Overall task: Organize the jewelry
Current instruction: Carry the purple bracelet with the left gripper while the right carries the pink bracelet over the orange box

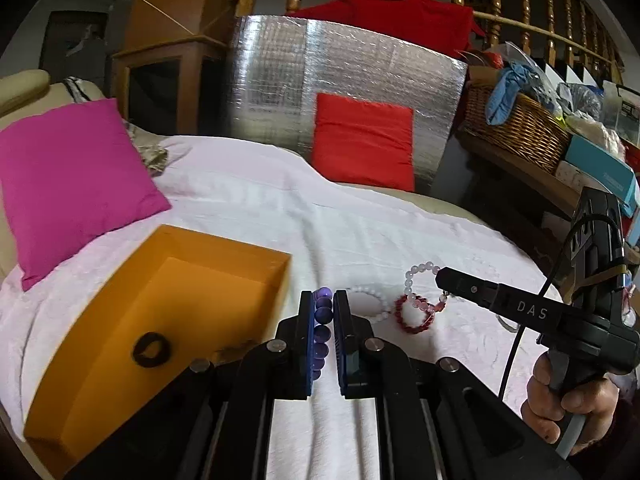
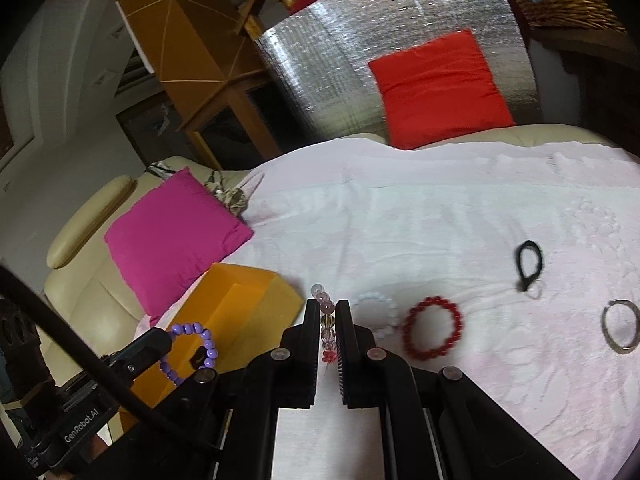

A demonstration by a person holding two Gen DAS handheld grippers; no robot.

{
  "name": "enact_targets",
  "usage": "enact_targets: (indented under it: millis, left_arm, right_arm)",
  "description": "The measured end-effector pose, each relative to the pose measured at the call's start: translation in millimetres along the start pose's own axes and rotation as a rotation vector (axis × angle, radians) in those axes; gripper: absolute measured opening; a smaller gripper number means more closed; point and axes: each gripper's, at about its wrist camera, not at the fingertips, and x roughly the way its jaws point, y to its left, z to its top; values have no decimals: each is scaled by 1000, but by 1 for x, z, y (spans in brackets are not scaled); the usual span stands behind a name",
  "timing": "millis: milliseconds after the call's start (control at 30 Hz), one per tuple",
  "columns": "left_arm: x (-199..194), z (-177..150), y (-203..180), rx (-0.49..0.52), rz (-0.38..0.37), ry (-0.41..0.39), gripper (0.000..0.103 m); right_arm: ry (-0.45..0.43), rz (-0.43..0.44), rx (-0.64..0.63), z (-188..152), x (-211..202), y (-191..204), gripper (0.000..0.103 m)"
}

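My left gripper point(image 1: 323, 298) is shut on a purple bead bracelet point(image 1: 322, 320) and holds it just right of the orange box point(image 1: 224, 268); the bracelet also shows in the right wrist view point(image 2: 192, 350), over the box point(image 2: 244, 300). A black band point(image 1: 151, 349) lies in the box. My right gripper point(image 2: 327, 306) is shut on a pale pink bead bracelet point(image 2: 326, 312), which shows in the left wrist view point(image 1: 416, 280). A red bead bracelet point(image 2: 431, 328) and a white bead bracelet point(image 2: 380, 316) lie on the white cloth beside it.
A black loop point(image 2: 529, 264) and a silver bangle point(image 2: 620, 326) lie on the white cloth point(image 2: 440, 224) to the right. A pink cushion point(image 1: 68, 176) sits behind the box. A red cushion point(image 1: 364, 140) leans on a silver panel. A wicker basket point(image 1: 516, 128) stands at right.
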Motion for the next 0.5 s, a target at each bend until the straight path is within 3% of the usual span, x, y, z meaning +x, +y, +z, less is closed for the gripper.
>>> enact_targets:
  millis: [500]
  left_arm:
    - [-32,-18,65,-85,183,-14,9]
  right_arm:
    - [53,113,-97,-29,33,85,9]
